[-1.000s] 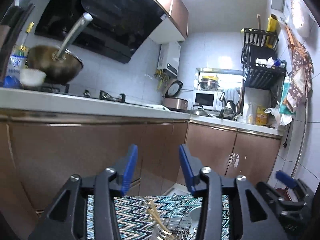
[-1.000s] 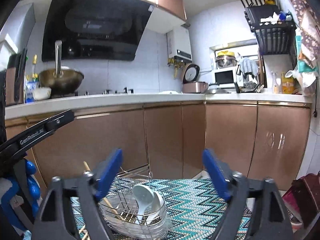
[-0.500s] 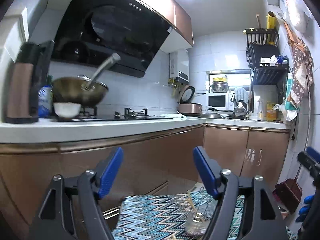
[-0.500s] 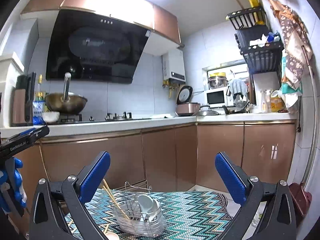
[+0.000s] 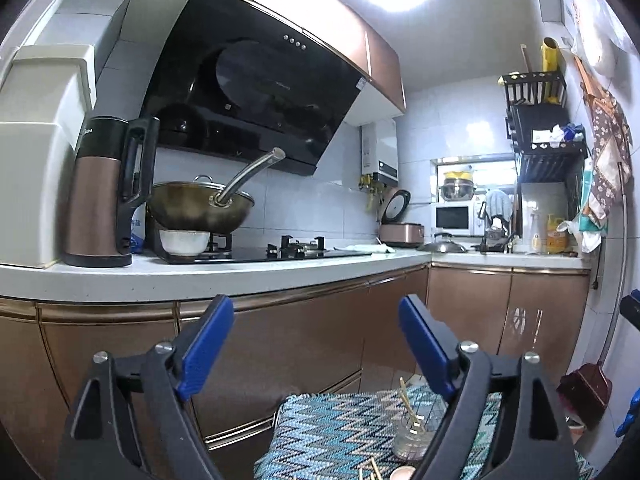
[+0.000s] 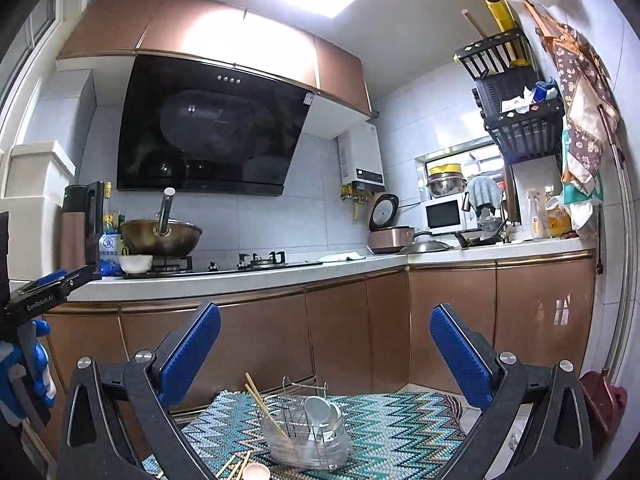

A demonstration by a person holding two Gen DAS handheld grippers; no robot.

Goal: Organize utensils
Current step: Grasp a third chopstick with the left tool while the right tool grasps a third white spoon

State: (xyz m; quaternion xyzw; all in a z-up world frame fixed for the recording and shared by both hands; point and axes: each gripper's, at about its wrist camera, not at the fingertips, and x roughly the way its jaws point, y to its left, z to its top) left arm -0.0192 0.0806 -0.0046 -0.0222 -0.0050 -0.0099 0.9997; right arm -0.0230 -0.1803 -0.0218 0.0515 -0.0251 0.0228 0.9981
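Note:
A wire utensil holder [image 6: 306,436] with a clear base stands on a zigzag-patterned mat [image 6: 384,424]. It holds white spoons [image 6: 318,410] and chopsticks [image 6: 264,410]. Loose chopsticks [image 6: 236,465] and a spoon bowl [image 6: 256,472] lie on the mat in front of it. The holder also shows in the left wrist view [image 5: 416,428]. My right gripper [image 6: 326,344] is open and empty, raised above and behind the holder. My left gripper [image 5: 316,344] is open and empty, also raised above the mat [image 5: 332,432].
A kitchen counter [image 6: 240,280] with brown cabinets runs behind the mat. On it stand a wok [image 6: 160,236], a white bowl [image 6: 136,263], a kettle [image 5: 104,192] and a rice cooker [image 6: 390,236]. The left gripper's body [image 6: 36,296] shows at the left edge.
Both grippers have risen and tilted up, so the holder and mat sit lower and farther in view. The jaws of both have opened wider.

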